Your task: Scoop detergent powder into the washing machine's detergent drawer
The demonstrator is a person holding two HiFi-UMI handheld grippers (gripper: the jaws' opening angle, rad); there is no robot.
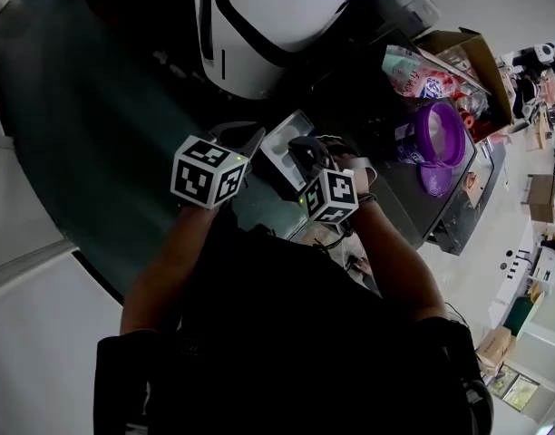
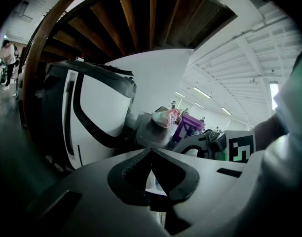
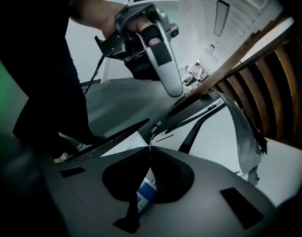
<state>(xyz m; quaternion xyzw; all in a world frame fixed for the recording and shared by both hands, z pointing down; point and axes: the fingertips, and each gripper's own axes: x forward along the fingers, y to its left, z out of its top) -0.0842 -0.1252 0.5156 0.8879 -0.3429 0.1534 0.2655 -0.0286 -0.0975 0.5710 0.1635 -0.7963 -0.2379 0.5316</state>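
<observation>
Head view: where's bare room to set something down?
Free: the broad stretch of dark grey surface left of the left claw, below the white washing machine. Crowded: the right side, around the open white detergent drawer, the purple plastic tub and the brown cardboard box.

Grey two-jaw left tool (image 1: 244, 137), carrying a black-and-white marker cube (image 1: 209, 172), and the matching right tool (image 1: 300, 152), with a second marker cube (image 1: 330, 196), held near each other in front of the person's torso and pointing away from the body. The bare left forearm (image 1: 173, 252) and right forearm (image 1: 395, 261) reach forward, each hand closed round its handle. On both tools the jaw tips meet, with nothing clamped between them.
</observation>
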